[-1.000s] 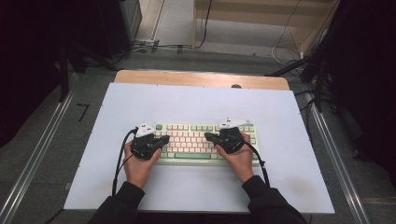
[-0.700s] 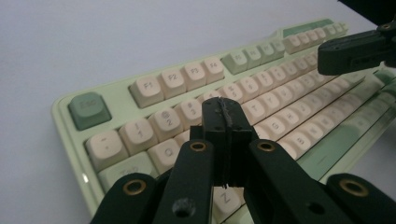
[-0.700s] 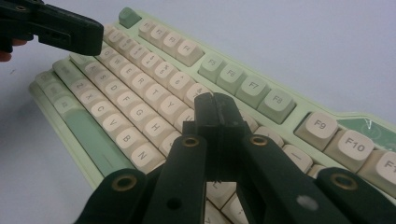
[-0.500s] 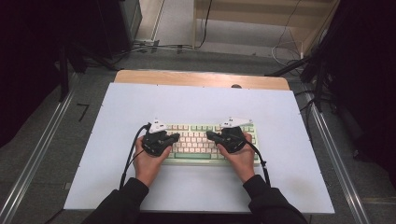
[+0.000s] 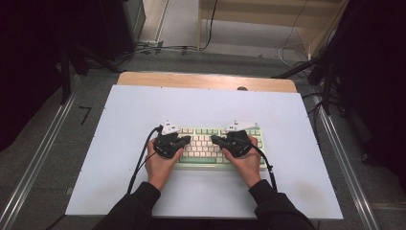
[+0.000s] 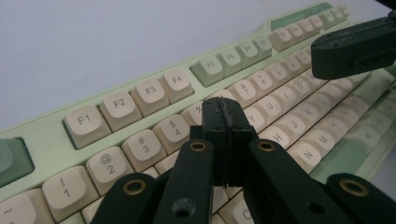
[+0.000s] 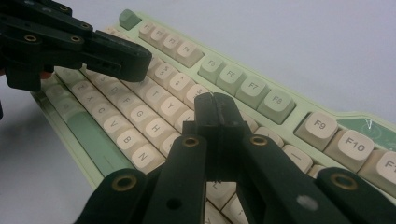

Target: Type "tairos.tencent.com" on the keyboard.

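Claws pressed together, both hover low over a pale green keyboard with cream keycaps that lies at the centre of the white tabletop. The left claw points toward two o'clock above the number row near the 5 key, its jaws closed on nothing; the right claw aims toward ten o'clock over the middle letter rows, likewise empty. Whether either tip actually touches a keycap is hard to judge from these angles. Seen from the high view, the person's hands sit at the board's nine and three o'clock ends. The keyboard looks rigid and moderately heavy, its plastic case smooth and likely slippery; the keycaps could pop off, so a hold on the case's short edges seems the safest.
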{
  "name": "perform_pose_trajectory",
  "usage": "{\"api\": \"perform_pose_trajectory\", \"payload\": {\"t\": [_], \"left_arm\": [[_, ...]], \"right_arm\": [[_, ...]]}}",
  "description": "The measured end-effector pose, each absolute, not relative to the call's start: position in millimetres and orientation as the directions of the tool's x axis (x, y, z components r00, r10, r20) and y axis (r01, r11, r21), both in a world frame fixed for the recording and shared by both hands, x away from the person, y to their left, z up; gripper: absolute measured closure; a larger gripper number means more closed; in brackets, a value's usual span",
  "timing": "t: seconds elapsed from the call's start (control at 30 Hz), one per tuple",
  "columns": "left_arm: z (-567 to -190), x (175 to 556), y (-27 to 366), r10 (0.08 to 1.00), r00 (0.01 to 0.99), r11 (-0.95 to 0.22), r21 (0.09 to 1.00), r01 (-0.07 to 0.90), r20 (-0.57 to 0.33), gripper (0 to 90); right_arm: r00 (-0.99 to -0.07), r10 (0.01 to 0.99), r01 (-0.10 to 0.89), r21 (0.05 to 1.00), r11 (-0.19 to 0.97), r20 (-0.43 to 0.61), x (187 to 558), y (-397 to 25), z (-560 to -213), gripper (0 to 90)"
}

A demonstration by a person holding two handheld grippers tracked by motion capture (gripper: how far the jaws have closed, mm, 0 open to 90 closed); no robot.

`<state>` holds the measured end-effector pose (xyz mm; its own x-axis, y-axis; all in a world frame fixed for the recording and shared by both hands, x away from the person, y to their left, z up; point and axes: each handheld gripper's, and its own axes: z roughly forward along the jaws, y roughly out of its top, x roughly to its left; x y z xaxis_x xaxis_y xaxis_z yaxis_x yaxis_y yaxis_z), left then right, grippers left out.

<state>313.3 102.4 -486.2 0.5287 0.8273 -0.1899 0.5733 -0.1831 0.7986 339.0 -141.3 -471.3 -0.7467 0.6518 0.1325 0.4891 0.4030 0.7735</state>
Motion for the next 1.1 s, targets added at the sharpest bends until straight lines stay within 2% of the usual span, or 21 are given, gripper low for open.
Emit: {"api": "perform_pose_trajectory", "payload": {"t": [1.1], "left_arm": [[-490.0,314.5,102.9,0.833,0.526,-0.211,0.781,0.588,-0.171,90.0]], "right_arm": [[-0.746,0.653,0.49,0.771,0.406,0.13,338.9,-140.9,-472.1,87.9]]}}
